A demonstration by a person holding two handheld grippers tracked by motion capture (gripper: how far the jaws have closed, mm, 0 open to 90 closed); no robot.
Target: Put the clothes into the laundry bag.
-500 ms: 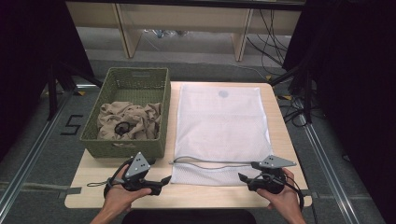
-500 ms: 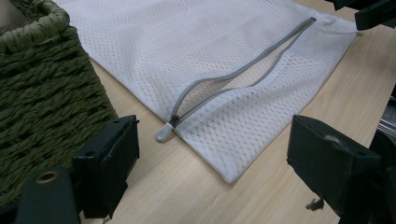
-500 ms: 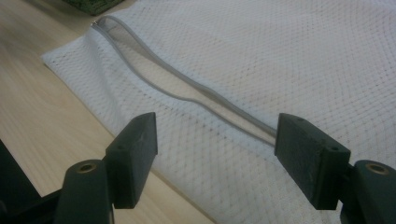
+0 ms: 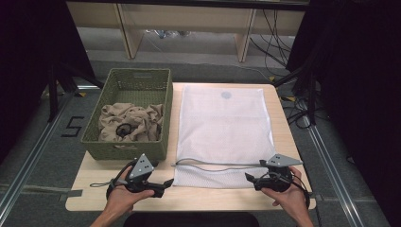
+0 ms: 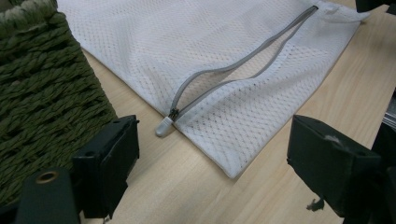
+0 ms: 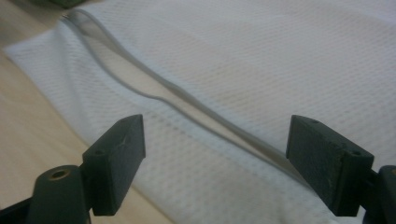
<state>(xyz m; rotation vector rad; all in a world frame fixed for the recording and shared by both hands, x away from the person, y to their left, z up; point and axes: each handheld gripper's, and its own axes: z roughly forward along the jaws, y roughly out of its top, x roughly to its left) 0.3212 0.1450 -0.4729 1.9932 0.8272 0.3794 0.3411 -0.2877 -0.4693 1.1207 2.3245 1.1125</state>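
Mesh bag [image 4: 224,127] between grippers, left gripper [image 4: 166,183], right gripper [image 4: 249,178], jaws wide

- Lab or recording studio, not a home.
- Black curtains [image 4: 350,94] hang past both side edges of the small wooden table [image 4: 222,196].
- Metal floor rails [image 4: 28,161] run alongside, with a taped "5" [image 4: 72,126].
- Loose cables [image 4: 276,33] lie beyond the far edge, by bare wooden shelving [image 4: 123,23].

White mesh laundry bag [image 4: 224,130], flat, unzipped
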